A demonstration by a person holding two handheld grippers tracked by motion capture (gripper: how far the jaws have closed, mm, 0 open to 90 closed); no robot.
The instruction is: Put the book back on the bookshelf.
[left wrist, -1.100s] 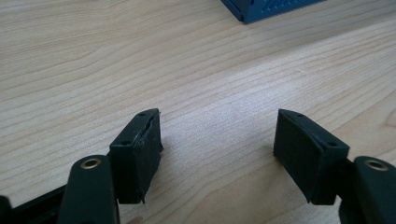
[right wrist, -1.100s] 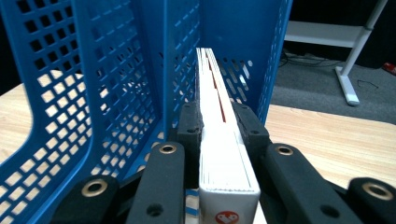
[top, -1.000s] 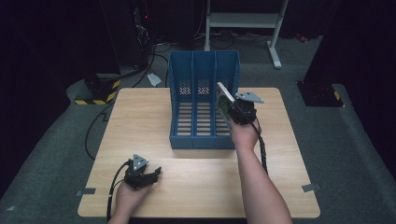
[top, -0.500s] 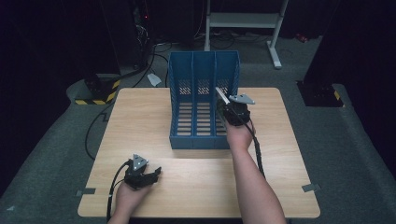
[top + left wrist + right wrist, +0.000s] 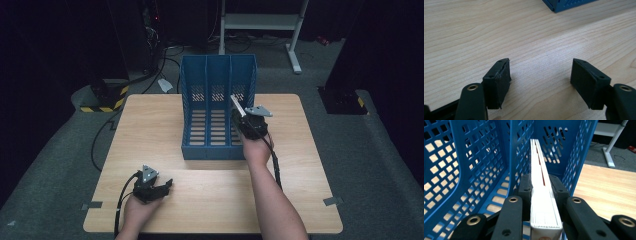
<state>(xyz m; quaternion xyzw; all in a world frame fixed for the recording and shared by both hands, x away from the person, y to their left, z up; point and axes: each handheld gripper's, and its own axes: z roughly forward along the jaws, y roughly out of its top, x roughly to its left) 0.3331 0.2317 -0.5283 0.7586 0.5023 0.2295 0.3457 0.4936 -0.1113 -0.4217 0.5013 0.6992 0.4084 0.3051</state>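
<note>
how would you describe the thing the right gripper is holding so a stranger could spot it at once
On the wooden table stands a blue file rack with three slots. At its rightmost slot the right gripper clamps a thin white book, edge up. It is the one white, flat thing among the blue mesh walls.

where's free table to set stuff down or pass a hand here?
Bare wood left of the blue file rack, right of it out to the table edge, and between the two forearms along the near edge. Crowded: the rack's right slot, where the right hand-held gripper holds a white book; the left hand-held gripper occupies the near-left corner.
</note>
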